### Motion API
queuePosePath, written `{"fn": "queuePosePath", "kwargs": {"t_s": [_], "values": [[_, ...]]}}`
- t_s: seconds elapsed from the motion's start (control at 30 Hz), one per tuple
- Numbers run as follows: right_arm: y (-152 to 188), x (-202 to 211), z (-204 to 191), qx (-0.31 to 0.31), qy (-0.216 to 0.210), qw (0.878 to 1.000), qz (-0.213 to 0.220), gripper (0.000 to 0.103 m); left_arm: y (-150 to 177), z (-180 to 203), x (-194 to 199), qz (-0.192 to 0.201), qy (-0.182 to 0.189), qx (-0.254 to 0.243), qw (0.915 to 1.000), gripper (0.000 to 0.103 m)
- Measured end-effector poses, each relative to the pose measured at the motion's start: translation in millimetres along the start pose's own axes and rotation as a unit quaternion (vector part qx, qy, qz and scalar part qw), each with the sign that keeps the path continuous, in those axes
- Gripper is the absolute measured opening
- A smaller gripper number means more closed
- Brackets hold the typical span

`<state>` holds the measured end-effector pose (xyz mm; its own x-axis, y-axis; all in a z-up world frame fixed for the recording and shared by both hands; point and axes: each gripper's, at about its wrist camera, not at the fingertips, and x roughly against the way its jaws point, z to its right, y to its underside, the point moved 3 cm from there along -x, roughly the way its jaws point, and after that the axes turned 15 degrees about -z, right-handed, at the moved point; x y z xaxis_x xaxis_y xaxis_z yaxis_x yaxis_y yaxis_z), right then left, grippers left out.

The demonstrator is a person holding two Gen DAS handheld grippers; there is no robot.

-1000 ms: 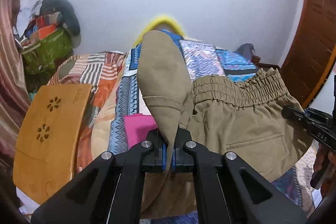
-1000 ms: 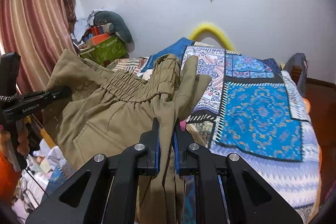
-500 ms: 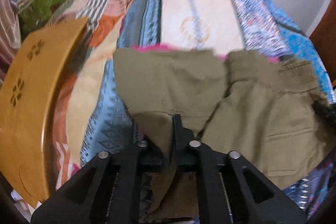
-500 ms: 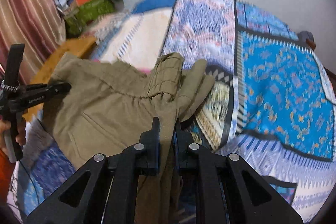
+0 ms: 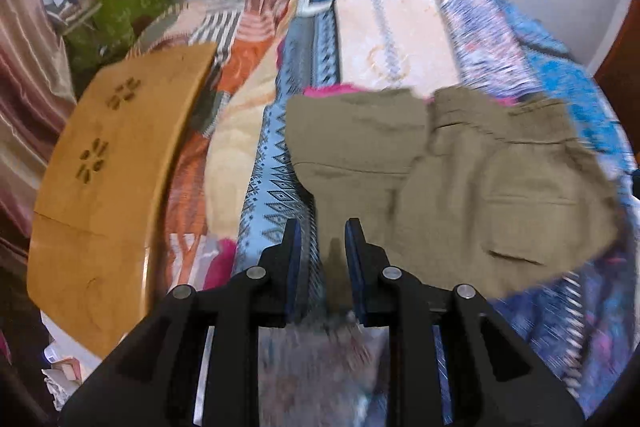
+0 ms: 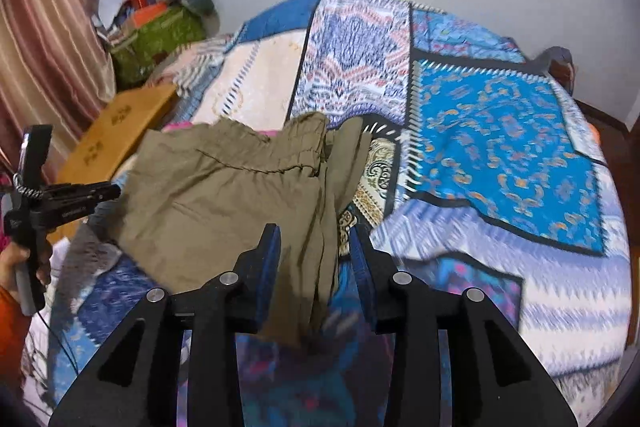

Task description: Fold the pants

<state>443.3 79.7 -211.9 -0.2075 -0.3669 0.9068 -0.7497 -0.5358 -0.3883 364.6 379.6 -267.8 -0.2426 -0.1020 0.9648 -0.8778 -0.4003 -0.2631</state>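
Note:
The khaki pants lie spread on the patterned bedspread, the waistband toward the far side and a back pocket facing up. My left gripper is open, with the near edge of the pants between its blue pads. In the right wrist view the pants lie bunched along their right edge. My right gripper is open over that edge. The left gripper shows there at the left, held in a hand.
A wooden lap desk leans at the bed's left side. A green bag and piled things stand in the far left corner by a striped curtain. A pink cloth peeks out behind the pants.
Both grippers lowered the pants from hanging in the air onto the bed, then opened and let go. The pants now lie flat.

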Motion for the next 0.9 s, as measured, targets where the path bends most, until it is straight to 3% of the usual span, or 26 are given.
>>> {"fn": "queuePosePath", "kwargs": {"t_s": [0.17,0.37,0.6,0.9], "values": [[12.2,68.5,-24.8,0.017,0.004,0.998,0.052,0.032,29.7,22.4,88.2,0.07,0.003,-0.031,0.9971,0.025],[37.6,168.1,-72.3,0.055,0.011,0.988,0.145,0.032,84.2,55.3,207.3,0.169,0.025,-0.072,0.9826,0.025],[92.0,259.2,-122.9,0.091,-0.009,0.966,0.241,0.032,168.1,80.7,319.8,0.273,0.054,-0.096,0.9558,0.025],[170.2,314.9,-162.6,0.096,-0.024,0.939,0.33,0.032,267.9,94.9,392.9,0.375,0.077,-0.089,0.9195,0.026]]}}
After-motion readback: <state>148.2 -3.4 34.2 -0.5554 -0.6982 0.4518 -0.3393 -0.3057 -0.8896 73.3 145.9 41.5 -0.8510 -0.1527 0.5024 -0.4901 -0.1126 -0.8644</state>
